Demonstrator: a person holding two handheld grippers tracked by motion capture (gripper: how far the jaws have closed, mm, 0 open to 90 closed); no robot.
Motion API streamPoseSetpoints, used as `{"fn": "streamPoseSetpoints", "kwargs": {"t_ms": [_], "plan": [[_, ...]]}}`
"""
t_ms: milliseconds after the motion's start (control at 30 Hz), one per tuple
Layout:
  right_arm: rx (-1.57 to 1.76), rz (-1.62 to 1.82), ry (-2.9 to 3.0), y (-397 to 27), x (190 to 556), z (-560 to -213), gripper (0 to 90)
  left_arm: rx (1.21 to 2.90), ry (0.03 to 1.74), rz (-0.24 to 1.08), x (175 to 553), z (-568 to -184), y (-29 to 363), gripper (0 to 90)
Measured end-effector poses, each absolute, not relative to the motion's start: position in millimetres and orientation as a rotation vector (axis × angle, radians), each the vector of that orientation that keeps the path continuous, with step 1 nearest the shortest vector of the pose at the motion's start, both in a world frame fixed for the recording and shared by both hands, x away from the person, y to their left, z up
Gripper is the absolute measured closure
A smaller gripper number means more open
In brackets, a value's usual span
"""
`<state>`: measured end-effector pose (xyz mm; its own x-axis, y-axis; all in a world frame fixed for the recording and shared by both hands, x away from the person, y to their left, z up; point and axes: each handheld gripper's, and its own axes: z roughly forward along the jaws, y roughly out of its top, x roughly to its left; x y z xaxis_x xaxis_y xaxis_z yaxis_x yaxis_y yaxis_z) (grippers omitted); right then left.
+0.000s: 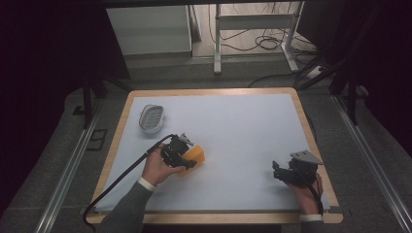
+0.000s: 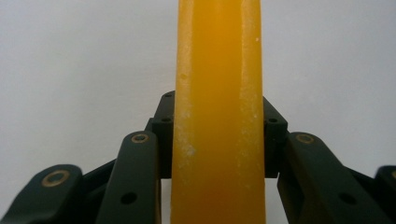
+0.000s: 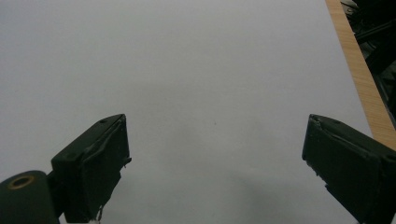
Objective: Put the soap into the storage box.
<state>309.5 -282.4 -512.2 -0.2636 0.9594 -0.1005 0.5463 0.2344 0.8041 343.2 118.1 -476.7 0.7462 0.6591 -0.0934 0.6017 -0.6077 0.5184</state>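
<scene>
While the left gripper (image 1: 187, 156) had its jaws clamped on the yellow soap bar (image 1: 195, 156), left of centre in the high view and low over the white table (image 1: 243, 131), the step in hand looked like the pickup. The right gripper (image 1: 279, 171) rested at lower right, jaws wide apart and empty. Next would likely come a lift toward the soap dish (image 1: 151, 118) at upper left, keeping the bar square.
</scene>
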Motion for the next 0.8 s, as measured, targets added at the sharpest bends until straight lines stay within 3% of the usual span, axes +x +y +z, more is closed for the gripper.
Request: {"fn": "streamPoseSetpoints", "kwargs": {"t_ms": [800], "plan": [[1.394, 0.882, 1.897, -284, 310, -512, 7.7, 2.305, 0.987, 0.236, 344, -439, 158, 60.7]]}}
